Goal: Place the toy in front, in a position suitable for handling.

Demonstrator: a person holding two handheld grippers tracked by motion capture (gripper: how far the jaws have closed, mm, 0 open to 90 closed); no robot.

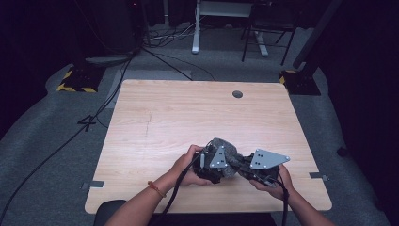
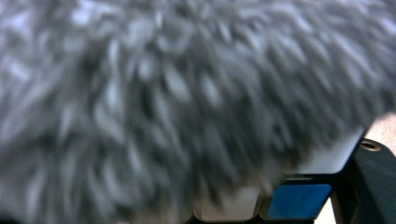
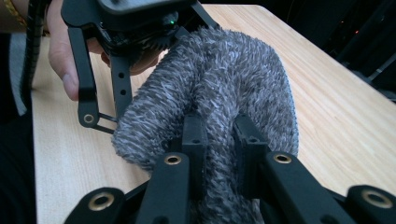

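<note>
Between both tongs, near the bench's front edge, hangs a grey fuzzy cloth (image 1: 229,153). The right tongs (image 3: 219,140) are clenched on a fold of it, pads sunk deep into the pile. The left tongs (image 1: 212,165) are also shut; their own view is a blur of grey fibres, so they probably pinch the cloth's other end. Held from both ends, the cloth is likely being stretched or folded. Around it spreads the pale wooden bench (image 1: 179,113), then grey carpet with trailing cables (image 1: 155,54) and dark surroundings.
</note>
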